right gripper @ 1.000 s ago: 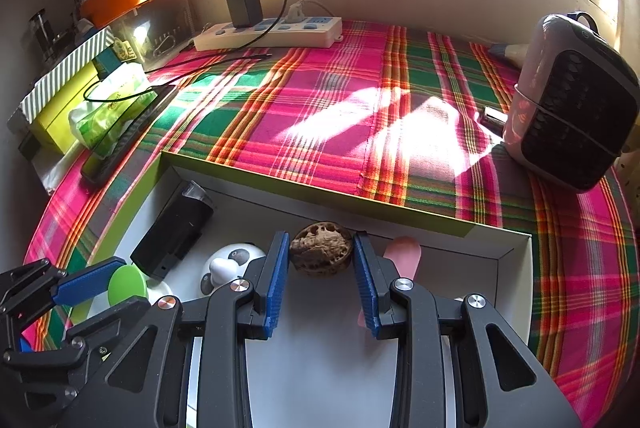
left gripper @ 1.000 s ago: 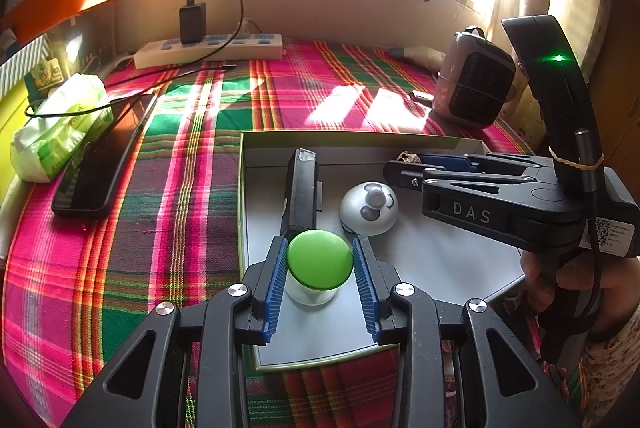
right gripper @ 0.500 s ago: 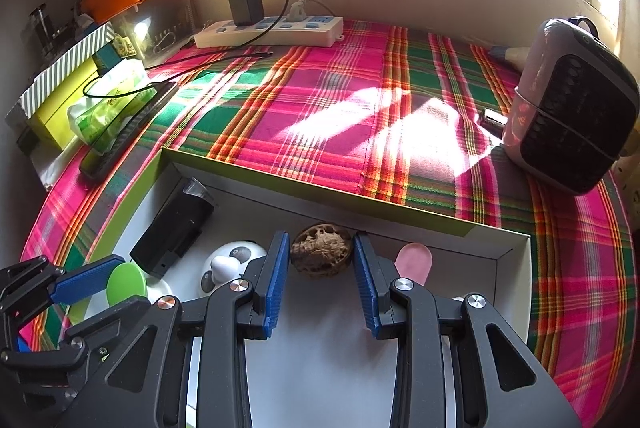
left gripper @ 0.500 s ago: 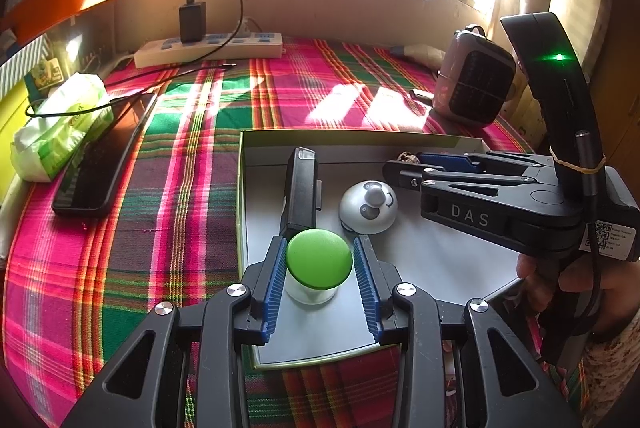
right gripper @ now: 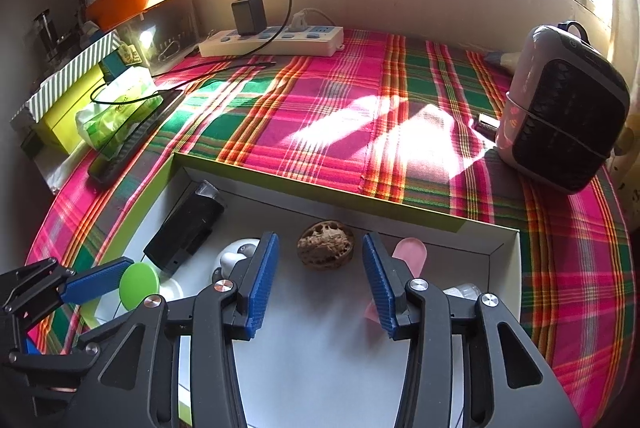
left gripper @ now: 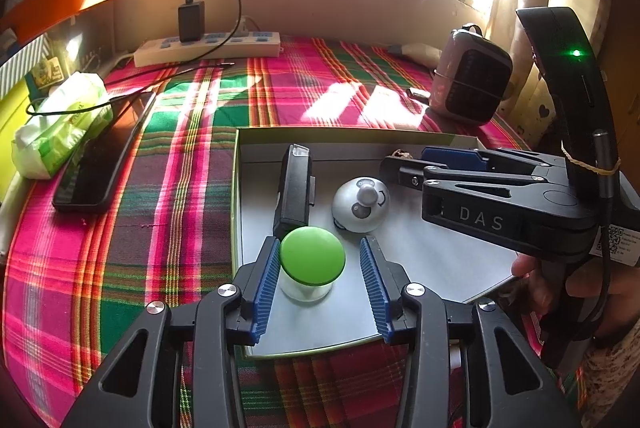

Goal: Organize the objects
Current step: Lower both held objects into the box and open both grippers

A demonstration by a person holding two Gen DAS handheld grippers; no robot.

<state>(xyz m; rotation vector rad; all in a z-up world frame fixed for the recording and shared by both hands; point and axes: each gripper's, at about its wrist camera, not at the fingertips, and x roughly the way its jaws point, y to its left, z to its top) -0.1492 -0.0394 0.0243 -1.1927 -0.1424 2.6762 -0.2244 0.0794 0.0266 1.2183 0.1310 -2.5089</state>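
While the left tongs (left gripper: 316, 270) are sitting released around the green-lidded jar (left gripper: 311, 265) inside the box (left gripper: 235, 196), the right tongs (right gripper: 320, 278) are gaping around the walnut (right gripper: 326, 245) by the box's far wall.

Both claws (left gripper: 316, 276) (right gripper: 320, 282) now wider apart.

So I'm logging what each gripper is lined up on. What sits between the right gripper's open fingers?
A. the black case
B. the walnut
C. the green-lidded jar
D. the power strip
B: the walnut lies in the box, between the right gripper's open blue fingers, touching neither.
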